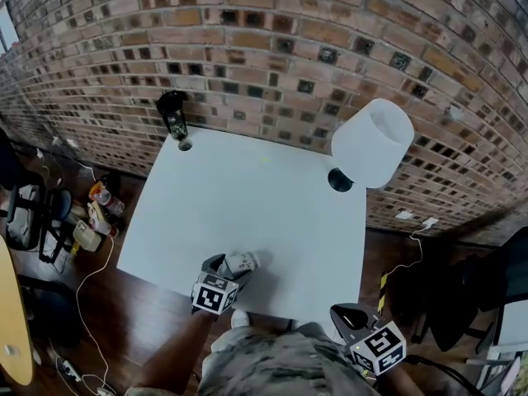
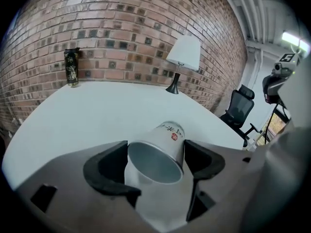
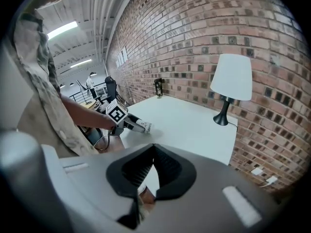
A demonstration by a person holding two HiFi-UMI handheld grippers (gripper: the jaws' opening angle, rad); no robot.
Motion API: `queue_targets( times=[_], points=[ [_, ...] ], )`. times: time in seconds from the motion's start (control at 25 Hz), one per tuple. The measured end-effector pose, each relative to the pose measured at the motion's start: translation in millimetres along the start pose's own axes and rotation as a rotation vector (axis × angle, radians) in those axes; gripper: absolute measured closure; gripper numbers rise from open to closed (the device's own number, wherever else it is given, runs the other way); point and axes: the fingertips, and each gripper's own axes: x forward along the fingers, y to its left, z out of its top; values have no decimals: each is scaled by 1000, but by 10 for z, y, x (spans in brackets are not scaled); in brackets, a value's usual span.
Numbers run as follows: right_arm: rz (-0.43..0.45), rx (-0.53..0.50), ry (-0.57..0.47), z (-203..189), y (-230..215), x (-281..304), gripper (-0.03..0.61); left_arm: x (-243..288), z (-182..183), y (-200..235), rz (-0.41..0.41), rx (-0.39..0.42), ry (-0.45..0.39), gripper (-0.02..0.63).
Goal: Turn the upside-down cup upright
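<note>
Over the near edge of the white table, well apart from the right gripper hanging off the table's corner with jaws together on nothing, grips the cup in the left gripper, pads clamped on its opposite sides. Lies tipped, long axis along the line of the jaws, open mouth back toward the hand, base pointing away across the table. Calls, most likely, for a tilt of the left wrist alone to bring the mouth up.
</note>
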Motion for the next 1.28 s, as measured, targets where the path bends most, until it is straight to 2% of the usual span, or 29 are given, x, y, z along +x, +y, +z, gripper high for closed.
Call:
queue_targets(
  times=[0.12, 0.2, 0.32, 0.4, 0.44, 0.52, 0.68, 0.8, 0.88, 0.96, 1.16, 1.28],
  points=[
    [-4, 8, -3, -18, 18, 22, 575, -11, -10, 37, 28, 42, 24, 230],
    [-7, 19, -4, -44, 18, 18, 575, -21, -10, 62, 76, 123, 55, 204],
    [-14, 32, -5, -84, -1, -10, 575, -42, 102, 27, 158, 347, 108, 173],
    [-13, 36, -10, -90, -22, -39, 575, -18, 220, -85, 164, 503, 155, 172],
    [-9, 40, -13, -101, -32, -55, 575, 24, 241, -150, 148, 563, 198, 172],
    [-4, 44, -17, -126, -53, -89, 575, 164, 156, -241, 101, 656, 335, 204],
    [-6, 45, -15, -191, -109, -167, 575, 400, -59, -247, 81, 769, 579, 249],
    [-11, 41, -17, -232, -190, -251, 575, 482, -74, -214, 130, 797, 640, 307],
    [-16, 44, -17, -265, -251, -305, 575, 501, -11, -225, 149, 782, 608, 311],
    [-20, 46, -11, -312, -305, -348, 575, 502, 128, -274, 146, 724, 510, 314],
    [-15, 38, 15, -370, -362, -393, 575, 403, 539, -411, 75, 408, 115, 318],
    [8, 20, 32, -303, -316, -375, 575, 322, 637, -370, 64, 292, -64, 318]
  ],
)
